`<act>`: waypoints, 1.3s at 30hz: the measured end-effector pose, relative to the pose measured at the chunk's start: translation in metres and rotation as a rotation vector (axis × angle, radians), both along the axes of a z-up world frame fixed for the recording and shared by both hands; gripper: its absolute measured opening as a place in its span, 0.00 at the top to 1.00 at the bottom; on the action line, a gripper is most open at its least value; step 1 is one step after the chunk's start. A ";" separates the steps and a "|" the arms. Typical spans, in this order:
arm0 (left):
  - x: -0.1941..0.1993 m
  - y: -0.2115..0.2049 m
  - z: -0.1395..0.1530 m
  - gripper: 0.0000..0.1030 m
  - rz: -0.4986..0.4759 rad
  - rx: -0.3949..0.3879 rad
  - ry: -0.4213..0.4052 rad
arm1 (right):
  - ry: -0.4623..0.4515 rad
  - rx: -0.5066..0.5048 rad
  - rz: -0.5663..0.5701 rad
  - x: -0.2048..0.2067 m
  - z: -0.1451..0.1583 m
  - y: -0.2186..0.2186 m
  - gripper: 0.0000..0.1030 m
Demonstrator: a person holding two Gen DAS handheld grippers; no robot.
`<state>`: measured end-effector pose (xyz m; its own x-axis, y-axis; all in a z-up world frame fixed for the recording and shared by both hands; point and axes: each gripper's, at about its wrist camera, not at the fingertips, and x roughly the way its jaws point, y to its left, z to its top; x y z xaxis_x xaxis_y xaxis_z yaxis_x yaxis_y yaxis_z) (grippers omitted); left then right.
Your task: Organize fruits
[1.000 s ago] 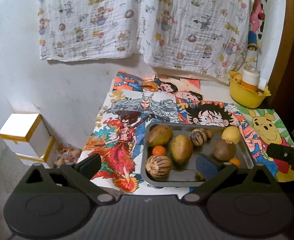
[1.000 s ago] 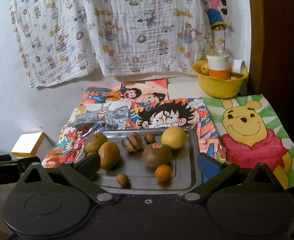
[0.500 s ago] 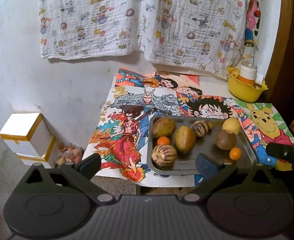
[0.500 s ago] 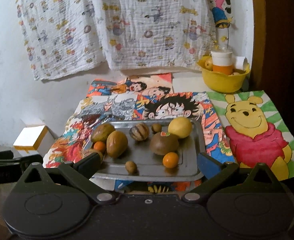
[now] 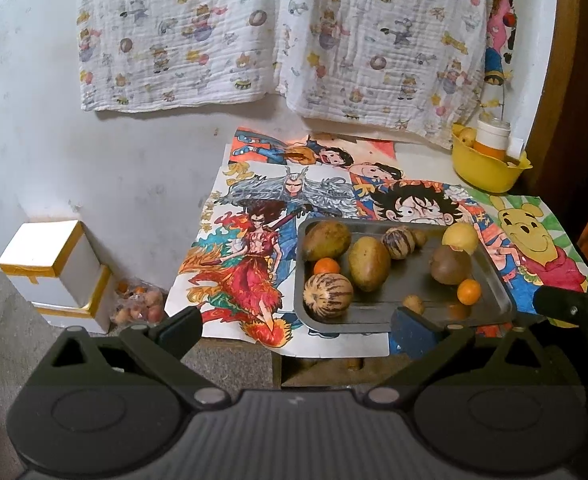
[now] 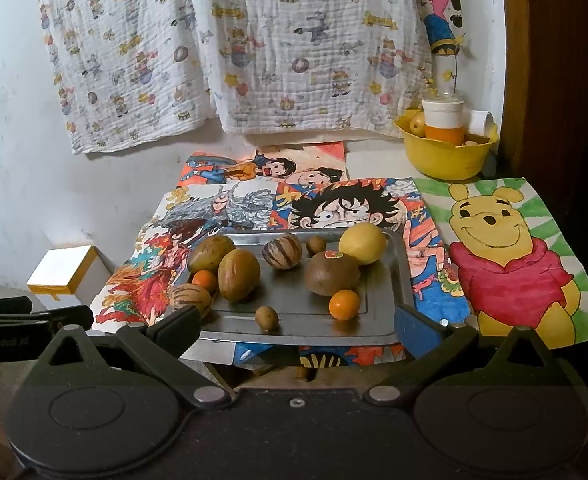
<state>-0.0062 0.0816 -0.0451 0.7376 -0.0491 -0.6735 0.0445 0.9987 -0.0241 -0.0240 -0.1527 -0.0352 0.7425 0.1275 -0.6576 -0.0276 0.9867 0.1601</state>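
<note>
A metal tray (image 5: 494, 280) (image 6: 378, 308) sits on a table covered with cartoon drawings. It holds several fruits: two striped melons (image 5: 328, 294) (image 6: 282, 253), green-brown mangoes (image 5: 369, 263) (image 6: 239, 274), a brown round fruit (image 6: 331, 273), a yellow one (image 6: 362, 243), small oranges (image 6: 344, 304) (image 5: 326, 267) and small brown fruits (image 6: 267, 317). My left gripper (image 5: 296, 326) is open and empty, in front of the table's near edge, left of the tray. My right gripper (image 6: 297, 327) is open and empty, just in front of the tray.
A yellow bowl (image 6: 446, 156) (image 5: 486, 170) with a white-orange cup and a fruit stands at the back right. A patterned cloth (image 6: 234, 48) hangs on the wall. White boxes (image 5: 50, 268) and a bag of small fruit (image 5: 138, 304) lie on the floor, left.
Both grippers have pulled back from the tray, so the table's front edge and the floor now show. Both stay open. The fruits have not moved.
</note>
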 end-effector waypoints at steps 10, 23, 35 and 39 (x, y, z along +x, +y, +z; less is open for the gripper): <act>-0.004 0.000 0.002 0.01 0.008 -0.007 -0.001 | -0.003 -0.008 0.009 -0.003 0.002 0.000 0.01; -0.009 0.002 0.003 0.01 0.017 -0.020 -0.003 | -0.008 -0.016 0.022 -0.004 0.003 0.002 0.01; -0.010 0.001 0.005 0.01 0.022 -0.022 -0.001 | -0.014 -0.023 0.030 -0.004 0.005 0.005 0.01; -0.010 0.002 0.005 0.01 0.042 -0.012 0.004 | -0.014 -0.023 0.032 -0.004 0.005 0.005 0.01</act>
<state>-0.0160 0.0832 -0.0397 0.7364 -0.0262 -0.6760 0.0028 0.9994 -0.0358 -0.0281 -0.1475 -0.0306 0.7476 0.1356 -0.6502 -0.0608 0.9888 0.1363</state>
